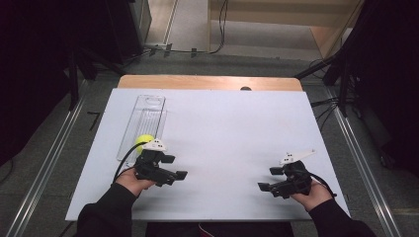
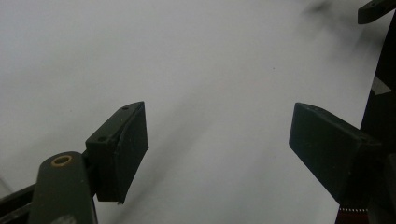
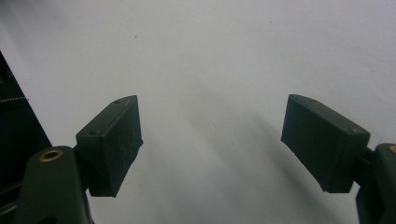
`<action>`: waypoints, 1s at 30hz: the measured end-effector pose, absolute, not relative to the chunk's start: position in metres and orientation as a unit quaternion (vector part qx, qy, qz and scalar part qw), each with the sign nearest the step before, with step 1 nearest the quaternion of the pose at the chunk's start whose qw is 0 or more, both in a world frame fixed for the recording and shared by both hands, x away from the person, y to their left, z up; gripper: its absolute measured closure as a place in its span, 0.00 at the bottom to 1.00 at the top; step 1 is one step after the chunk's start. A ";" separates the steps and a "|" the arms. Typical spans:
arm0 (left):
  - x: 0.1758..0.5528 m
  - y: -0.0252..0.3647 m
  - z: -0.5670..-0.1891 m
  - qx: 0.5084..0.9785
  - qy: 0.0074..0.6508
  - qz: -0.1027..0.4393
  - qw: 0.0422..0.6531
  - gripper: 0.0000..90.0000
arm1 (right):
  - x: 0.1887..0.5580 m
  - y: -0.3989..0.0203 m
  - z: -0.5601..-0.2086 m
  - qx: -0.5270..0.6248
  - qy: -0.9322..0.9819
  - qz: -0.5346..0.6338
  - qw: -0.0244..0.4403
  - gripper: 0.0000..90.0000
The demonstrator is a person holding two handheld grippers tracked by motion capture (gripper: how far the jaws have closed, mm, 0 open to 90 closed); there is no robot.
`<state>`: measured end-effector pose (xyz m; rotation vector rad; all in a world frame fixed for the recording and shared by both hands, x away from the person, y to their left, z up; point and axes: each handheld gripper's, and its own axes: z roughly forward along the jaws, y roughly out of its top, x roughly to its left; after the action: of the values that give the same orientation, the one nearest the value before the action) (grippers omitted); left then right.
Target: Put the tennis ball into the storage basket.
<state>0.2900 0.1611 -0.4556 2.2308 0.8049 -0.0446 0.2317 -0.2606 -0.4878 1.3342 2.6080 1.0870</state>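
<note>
A yellow-green ball [image 1: 144, 141] lies at the near end of a long clear plastic tray [image 1: 148, 111] on the left of the white table top [image 1: 227, 128]. My left gripper [image 1: 175, 167] is held just in front of the ball, jaws turned toward the table's middle. In the left gripper view this gripper [image 2: 219, 128] is open, with bare white surface between its fingers [image 2: 123, 149]. My right gripper [image 1: 268, 178] rests low near the front right of the table. In the right gripper view it [image 3: 212, 123] also stands open with nothing between its pads [image 3: 114, 144].
A wooden strip [image 1: 207, 82] borders the table's far edge. Metal rails [image 1: 54, 158] run along the floor on both sides, and dark stands and cables [image 1: 341, 89] sit at the back right. A jaw of the other gripper [image 2: 376, 10] shows far off.
</note>
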 end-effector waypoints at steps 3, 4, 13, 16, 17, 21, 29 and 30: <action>0.287 0.163 -0.455 0.871 0.315 -0.015 0.377 0.23 | 0.232 -0.261 -0.488 0.427 0.835 0.348 0.009 0.20; 0.286 0.164 -0.455 0.870 0.316 -0.015 0.377 0.22 | 0.232 -0.261 -0.488 0.427 0.835 0.348 0.009 0.20; 0.279 0.171 -0.458 0.873 0.319 -0.012 0.368 0.22 | 0.232 -0.261 -0.488 0.428 0.834 0.348 0.009 0.20; 0.278 0.173 -0.458 0.873 0.318 -0.012 0.369 0.22 | 0.232 -0.261 -0.488 0.428 0.834 0.348 0.009 0.20; 0.277 0.174 -0.458 0.873 0.319 -0.011 0.369 0.22 | 0.232 -0.261 -0.488 0.427 0.835 0.347 0.009 0.20; 0.277 0.176 -0.458 0.871 0.320 -0.012 0.372 0.22 | 0.232 -0.261 -0.488 0.428 0.834 0.347 0.008 0.20; 0.275 0.179 -0.457 0.870 0.320 -0.010 0.374 0.22 | 0.232 -0.261 -0.488 0.428 0.834 0.347 0.009 0.20; 0.275 0.179 -0.456 0.870 0.320 -0.009 0.374 0.22 | 0.232 -0.261 -0.488 0.428 0.834 0.347 0.009 0.20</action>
<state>0.2748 0.1794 -0.4565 2.2287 0.8205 -0.0238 0.2317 -0.2607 -0.4883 1.3378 2.6069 1.0833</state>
